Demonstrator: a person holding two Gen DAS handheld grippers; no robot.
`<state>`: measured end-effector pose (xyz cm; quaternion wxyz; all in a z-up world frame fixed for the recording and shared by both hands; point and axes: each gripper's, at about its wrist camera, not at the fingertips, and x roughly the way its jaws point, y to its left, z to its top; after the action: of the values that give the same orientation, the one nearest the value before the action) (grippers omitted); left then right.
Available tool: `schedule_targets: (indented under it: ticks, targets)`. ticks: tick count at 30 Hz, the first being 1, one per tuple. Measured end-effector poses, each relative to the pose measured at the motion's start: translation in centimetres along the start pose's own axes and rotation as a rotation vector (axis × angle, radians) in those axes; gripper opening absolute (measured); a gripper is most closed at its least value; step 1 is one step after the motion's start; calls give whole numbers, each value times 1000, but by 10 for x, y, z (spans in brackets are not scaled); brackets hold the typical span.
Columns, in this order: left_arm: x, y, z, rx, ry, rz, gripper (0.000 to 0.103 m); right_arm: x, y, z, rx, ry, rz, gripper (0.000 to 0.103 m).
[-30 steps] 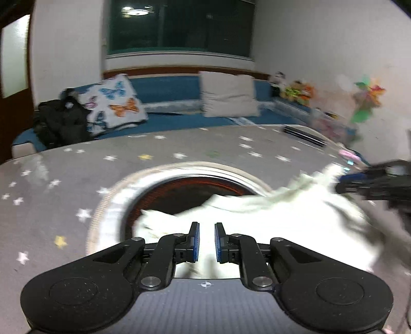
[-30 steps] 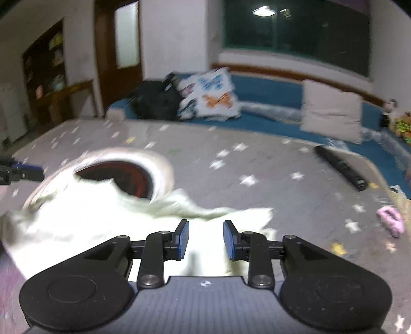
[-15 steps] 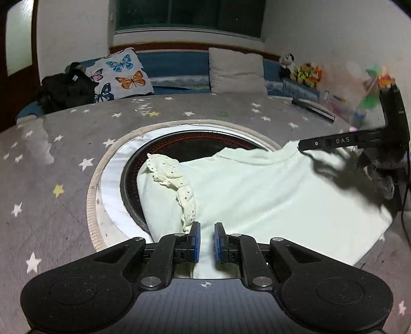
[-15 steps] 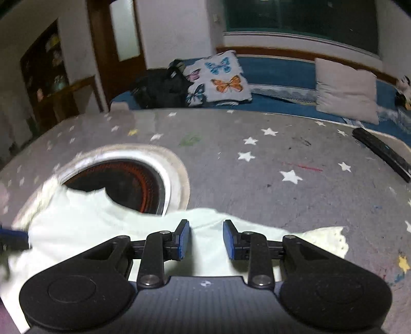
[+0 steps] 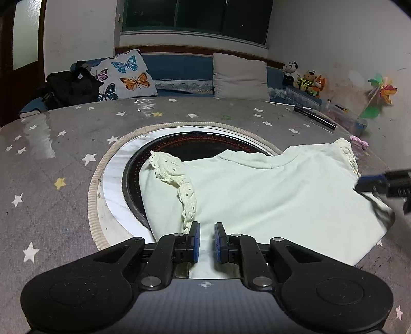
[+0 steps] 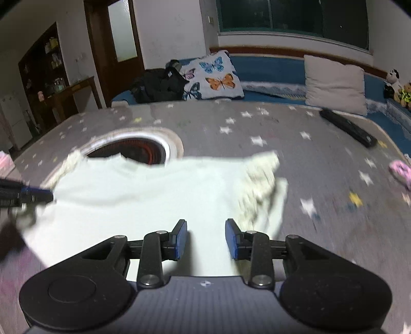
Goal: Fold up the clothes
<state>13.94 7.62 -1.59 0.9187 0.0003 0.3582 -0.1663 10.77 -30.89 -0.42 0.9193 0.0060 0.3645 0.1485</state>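
A grey star-patterned table [image 5: 64,144] carries a round dark inset [image 5: 195,144]; a pale green top [image 5: 269,195] lies spread flat across it, partly over the inset; the left gripper [image 5: 204,237] is clenched on the top's near hem beside a lace sleeve [image 5: 179,185]; the right gripper [image 6: 205,237] has just been opening, its pads apart above the cloth's near edge.

White walls [image 5: 321,33] and a dark window [image 5: 192,12] rise behind a blue bench seat [image 5: 179,68] with a butterfly cushion [image 5: 125,77], a grey pillow [image 5: 240,77], soft toys [image 5: 305,77] and, leftwards, a brown door [image 6: 115,51].
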Motion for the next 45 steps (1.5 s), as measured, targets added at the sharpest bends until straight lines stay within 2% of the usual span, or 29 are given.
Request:
schedule_targets:
  ticks: [3,9,13,18,20,28,33,39,45]
  targets:
    - [-2,-1,0,-4,1,5,14,-6,-1,-10,-5,-8,-16,33]
    - [-11,-9,7,3,-35,-1,19,-10,-6,6,-2,-61,-27,33]
    - [-6,-5,11,-17,-37,9,20,11,-12,27,20,-88,-18,33]
    - [3,12,6,-67,-3,29,20,49,-22,35,32,-41,-64,33]
    - [3,19,5,-96,-2,27,20,50,-25,35,50,-42,-63,33]
    - [13,14,32,-112,-39,19,20,40,-17,35,29,-59,-52,33]
    - [40,22,44,-119,-3,86,22,48,-15,33,22,-42,-57,34]
    - [33,25,44,-129,-16,87,22,40,-15,33,12,-49,-62,34]
    - [17,16,38,-120,-35,72,21,9,2,25,-30,-63,-9,39]
